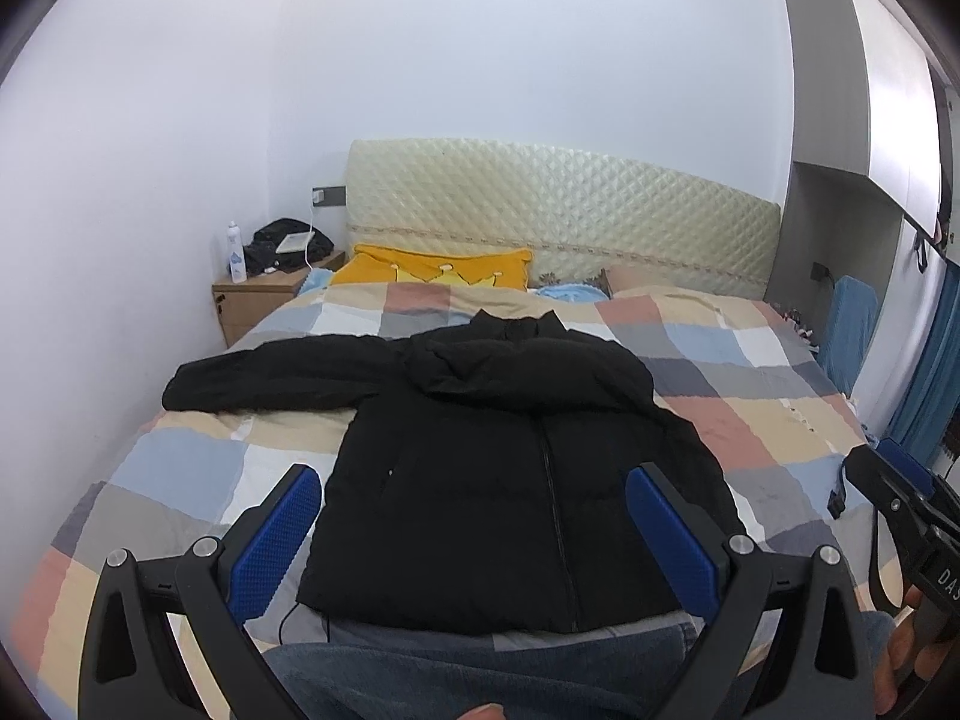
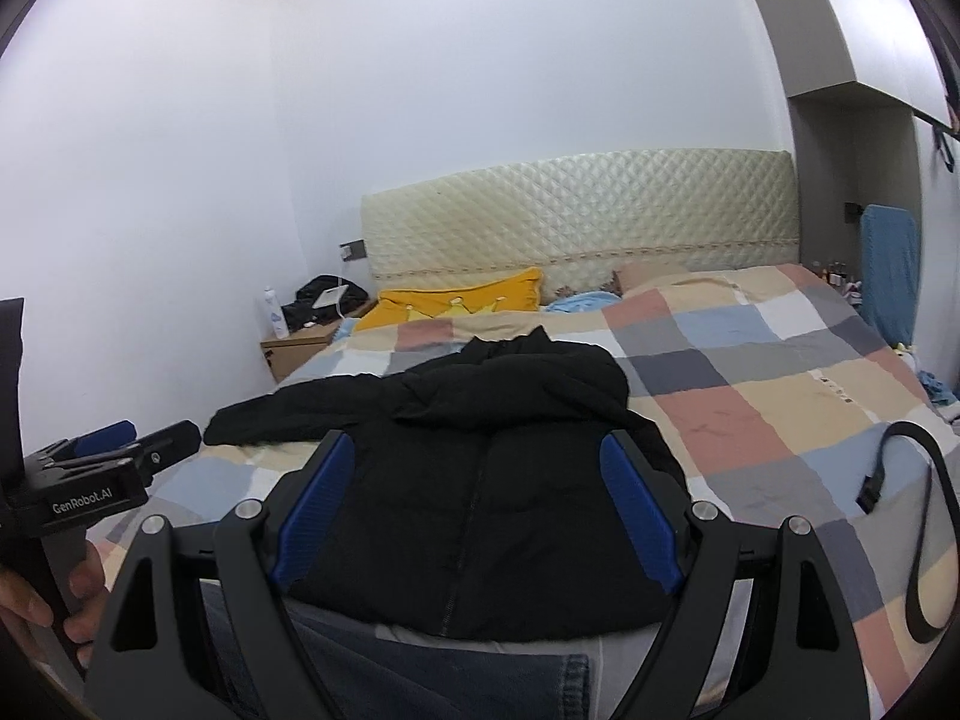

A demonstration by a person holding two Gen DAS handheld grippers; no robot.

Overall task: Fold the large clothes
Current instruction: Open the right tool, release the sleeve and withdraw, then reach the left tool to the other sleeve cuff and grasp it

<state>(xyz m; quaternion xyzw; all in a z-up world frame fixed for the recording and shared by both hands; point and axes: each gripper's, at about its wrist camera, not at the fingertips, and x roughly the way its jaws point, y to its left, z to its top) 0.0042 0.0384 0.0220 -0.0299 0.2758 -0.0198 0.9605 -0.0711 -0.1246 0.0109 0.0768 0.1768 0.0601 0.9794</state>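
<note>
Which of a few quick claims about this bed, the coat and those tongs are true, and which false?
1. The black jacket lies flat on the checked quilt. True.
2. The left tongs are clamped on a sleeve. False: they are open, holding nothing.
3. The right tongs are open. True.
4. The pillow by the headboard is green. False: it is yellow.
5. The jacket's zip is undone. False: it looks closed.
</note>
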